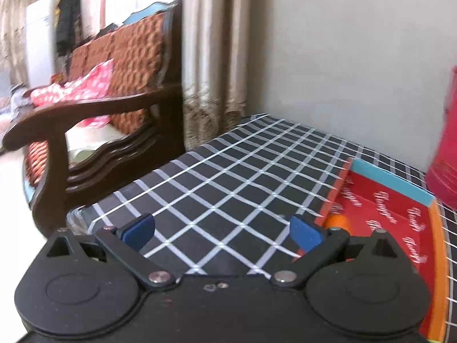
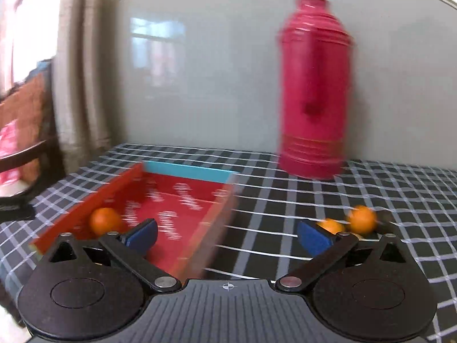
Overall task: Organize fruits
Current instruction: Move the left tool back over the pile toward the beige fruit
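The right gripper (image 2: 227, 233) has its jaws spread wide and holds nothing, probably ready for the two oranges (image 2: 360, 219) on the checked cloth (image 2: 285, 214) at 2 o'clock; one orange (image 2: 104, 220) already lies in the red tray (image 2: 182, 197) at 10 o'clock. The left gripper (image 1: 222, 227) is also wide open and empty, over bare cloth. The pink flask (image 2: 314, 85) stands at 1 o'clock, behind the loose fruit, apart.

I count three oranges: one (image 2: 104, 219) in tray, two (image 2: 331, 225) (image 2: 361, 219) on cloth, side by side. One tray (image 2: 185, 170). One flask (image 2: 314, 91). One cloth (image 2: 285, 200). One chair (image 1: 85, 131). My two grippers (image 1: 221, 230) (image 2: 227, 233).
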A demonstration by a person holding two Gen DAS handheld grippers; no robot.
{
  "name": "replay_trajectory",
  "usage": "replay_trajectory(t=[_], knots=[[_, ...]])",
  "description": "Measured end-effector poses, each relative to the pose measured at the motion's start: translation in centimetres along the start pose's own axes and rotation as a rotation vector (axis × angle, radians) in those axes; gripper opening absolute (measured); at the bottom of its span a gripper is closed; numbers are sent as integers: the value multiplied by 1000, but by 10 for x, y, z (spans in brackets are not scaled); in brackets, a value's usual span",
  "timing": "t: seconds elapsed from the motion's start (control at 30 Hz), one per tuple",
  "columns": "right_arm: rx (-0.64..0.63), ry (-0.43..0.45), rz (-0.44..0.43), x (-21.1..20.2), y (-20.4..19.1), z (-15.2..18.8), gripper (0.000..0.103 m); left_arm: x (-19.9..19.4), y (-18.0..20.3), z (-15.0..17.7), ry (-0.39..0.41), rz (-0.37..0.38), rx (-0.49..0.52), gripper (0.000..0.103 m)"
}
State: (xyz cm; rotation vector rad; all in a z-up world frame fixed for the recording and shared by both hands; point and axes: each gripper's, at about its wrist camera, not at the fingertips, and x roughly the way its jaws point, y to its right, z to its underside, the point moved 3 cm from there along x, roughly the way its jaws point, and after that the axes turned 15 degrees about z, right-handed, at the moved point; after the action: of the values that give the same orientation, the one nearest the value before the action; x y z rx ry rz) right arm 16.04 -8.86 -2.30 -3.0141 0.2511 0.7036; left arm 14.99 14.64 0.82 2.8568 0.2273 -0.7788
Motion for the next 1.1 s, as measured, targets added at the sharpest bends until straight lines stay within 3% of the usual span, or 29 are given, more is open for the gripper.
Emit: replay_trajectory(t=[0.23, 0.33, 0.5, 0.7, 0.83, 1.0, 1.1], knots=[[72, -18, 230, 3, 66, 3, 103, -11, 78, 9, 61, 138, 155, 95], [100, -13, 343, 2, 97, 7, 103, -16, 117, 19, 79, 234, 237, 95], [154, -25, 490, -2, 145, 16, 103, -20, 180, 43, 68, 385, 378, 95], [205, -12, 633, -11, 189, 22, 103, -12, 227, 65, 44, 477, 472, 95], [216, 5, 701, -18, 211, 25, 103, -3, 246, 77, 22, 509, 511, 93], [229, 15, 730, -22, 233, 26, 103, 2, 272, 90, 0, 550, 546, 79], [253, 16, 734, -25, 243, 25, 103, 8, 285, 96, -12, 563, 556, 75]])
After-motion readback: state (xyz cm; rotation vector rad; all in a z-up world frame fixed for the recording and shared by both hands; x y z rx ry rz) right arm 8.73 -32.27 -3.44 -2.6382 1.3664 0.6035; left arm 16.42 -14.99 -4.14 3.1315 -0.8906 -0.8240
